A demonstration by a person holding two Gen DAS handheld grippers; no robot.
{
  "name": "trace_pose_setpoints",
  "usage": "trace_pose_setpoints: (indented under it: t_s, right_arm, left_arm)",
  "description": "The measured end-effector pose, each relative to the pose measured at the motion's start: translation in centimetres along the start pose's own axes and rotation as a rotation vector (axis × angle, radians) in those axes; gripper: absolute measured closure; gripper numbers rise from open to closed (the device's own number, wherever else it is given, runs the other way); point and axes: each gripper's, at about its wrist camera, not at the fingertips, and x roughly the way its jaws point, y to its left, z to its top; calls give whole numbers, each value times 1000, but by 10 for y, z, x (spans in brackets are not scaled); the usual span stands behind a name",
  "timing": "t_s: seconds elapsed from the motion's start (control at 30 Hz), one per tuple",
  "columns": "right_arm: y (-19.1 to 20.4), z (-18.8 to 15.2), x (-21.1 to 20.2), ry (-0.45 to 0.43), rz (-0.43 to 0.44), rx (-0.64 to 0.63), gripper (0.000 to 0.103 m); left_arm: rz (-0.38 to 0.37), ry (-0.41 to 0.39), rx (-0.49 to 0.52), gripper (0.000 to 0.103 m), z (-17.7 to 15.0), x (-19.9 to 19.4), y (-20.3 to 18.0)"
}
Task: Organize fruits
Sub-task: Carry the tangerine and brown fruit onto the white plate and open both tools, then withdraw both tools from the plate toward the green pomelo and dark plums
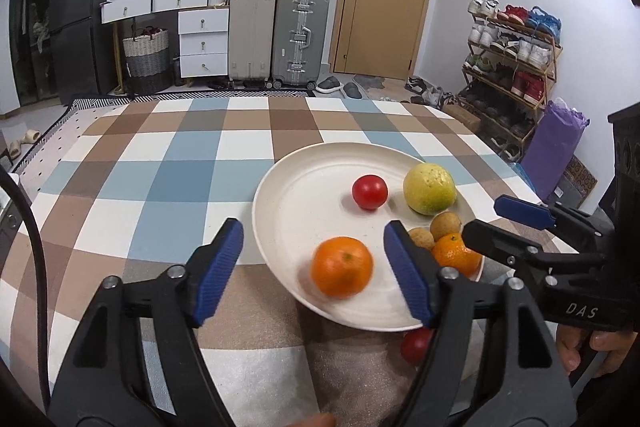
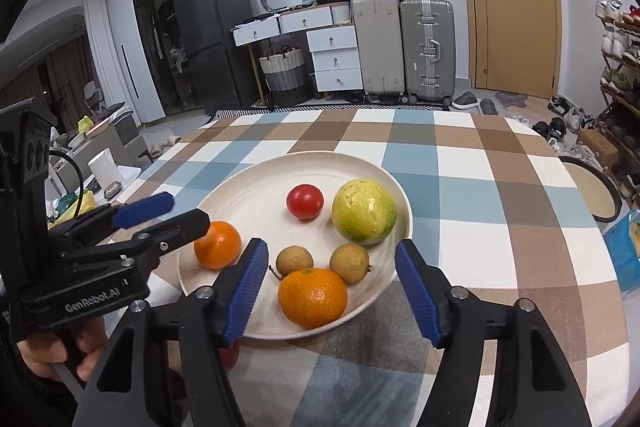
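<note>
A white plate (image 1: pixel 296 211) on the checked tablecloth holds a red tomato (image 1: pixel 369 191), a yellow-green fruit (image 1: pixel 429 188), two brown longans (image 1: pixel 445 225) and two oranges. My left gripper (image 1: pixel 314 231) is open, with one slightly blurred orange (image 1: pixel 342 267) lying on the plate between its fingers, untouched. My right gripper (image 2: pixel 332 247) is also open; the other orange (image 2: pixel 313 297) rests on the plate (image 2: pixel 248 195) between its blue pads, free of both. A second red tomato (image 1: pixel 416 347) lies on the cloth just off the plate's near rim, partly hidden by a finger.
The checked table (image 2: pixel 480 187) extends far and to both sides of the plate. A round stool (image 2: pixel 592 187) stands off its right edge. Suitcases (image 1: pixel 300 35), a white drawer unit, a fridge and a shoe rack (image 1: pixel 512 55) line the room beyond. A hand holds each gripper's handle.
</note>
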Motion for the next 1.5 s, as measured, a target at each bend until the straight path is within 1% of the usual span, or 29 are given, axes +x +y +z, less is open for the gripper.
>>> trace_pose_setpoints:
  t_s: [0.07, 0.13, 0.2, 0.23, 0.27, 0.3, 0.47, 0.73, 1.27, 1.5]
  right_arm:
    - [-3, -2, -3, 0, -7, 5, 25]
    - [-6, -3, -5, 0, -4, 19, 15]
    - [-9, -5, -7, 3, -3, 32, 11]
    - [-11, -6, -9, 6, -5, 35, 7]
    - [-11, -7, -10, 9, -6, 36, 2]
    - [-12, -8, -12, 11, -7, 39, 2]
    - [-11, -12, -18, 24, -4, 37, 0]
    - [1, -21, -26, 38, 5, 6, 0]
    - [15, -41, -49, 66, 5, -11, 0]
    - [17, -49, -55, 69, 5, -18, 0]
  left_arm:
    - [-3, 14, 6, 22, -2, -2, 1]
    - [8, 23, 18, 22, -4, -5, 0]
    - [9, 29, 25, 18, -5, -10, -1]
    - [9, 29, 24, 13, -5, -14, -1]
    - [10, 28, 21, 6, -6, -17, 0]
    - [11, 26, 16, 2, -6, -21, 1]
    - [10, 23, 8, 1, -10, -38, 4]
    - [34, 31, 45, 1, -22, -61, -2]
    - [33, 65, 42, 1, -46, -91, -9]
    - [14, 81, 24, 1, -59, -102, -14]
